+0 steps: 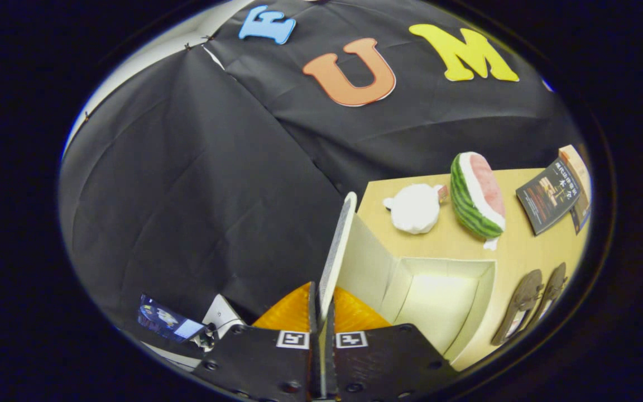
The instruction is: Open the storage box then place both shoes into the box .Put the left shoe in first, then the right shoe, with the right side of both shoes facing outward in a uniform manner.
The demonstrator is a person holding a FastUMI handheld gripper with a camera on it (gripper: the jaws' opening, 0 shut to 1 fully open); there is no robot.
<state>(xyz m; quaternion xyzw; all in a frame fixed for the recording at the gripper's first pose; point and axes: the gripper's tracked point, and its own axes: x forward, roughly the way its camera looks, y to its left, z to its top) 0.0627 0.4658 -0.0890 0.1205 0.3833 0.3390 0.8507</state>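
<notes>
While my fingers (321, 312) pinch the edge of the storage box's lid (337, 251), closed on it from both sides and holding it swung up, the storage box (438, 296) lies open and empty on the counter (517, 245). So I judge the opening all but done — the shoes (533, 304) sit as a pair just beside the box, neither one yet inside, left one due first.

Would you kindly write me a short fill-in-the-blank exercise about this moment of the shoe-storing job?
1. The gripper is shut on the box's ____.
2. The storage box stands ____, with nothing inside.
3. The pair of shoes lies on the ____ beside the box.
4. The white plush toy sits next to a slice of ____.

Missing words: lid; open; table; watermelon
</notes>
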